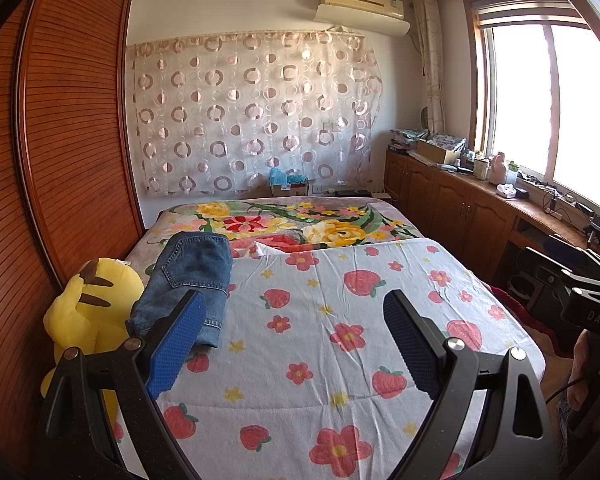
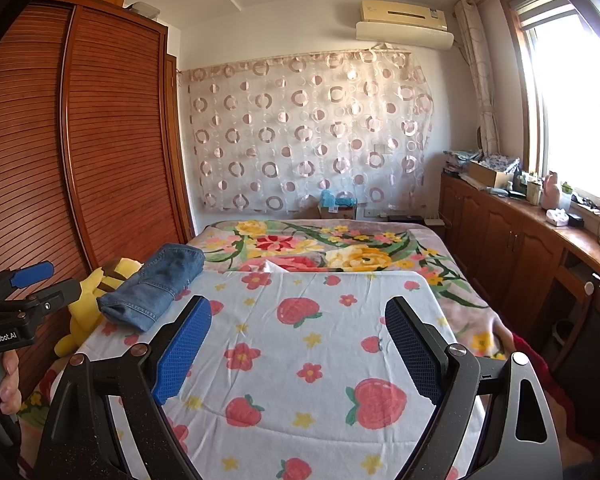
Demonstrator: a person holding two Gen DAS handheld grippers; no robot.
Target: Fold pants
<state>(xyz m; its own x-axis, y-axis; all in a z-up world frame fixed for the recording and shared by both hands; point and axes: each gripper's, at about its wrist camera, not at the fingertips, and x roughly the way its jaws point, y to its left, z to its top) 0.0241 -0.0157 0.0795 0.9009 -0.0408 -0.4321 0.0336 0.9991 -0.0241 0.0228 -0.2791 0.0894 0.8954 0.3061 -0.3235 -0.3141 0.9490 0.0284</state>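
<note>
Nearest, the left gripper and right gripper hang over the strawberry-print quilt with jaws spread wide and nothing between them, probably because the folding looks finished. Farther off, at the quilt's left edge beside a yellow plush toy, lie the jeans: a compact folded denim bundle, back pocket up, hems toward the grippers.

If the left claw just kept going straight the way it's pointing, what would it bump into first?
Probably the strawberry blanket on the bed. The open left claw tilts slightly down over it, with nothing between. The jeans lie off to its left, likely missed, though depth is hard to judge.
</note>
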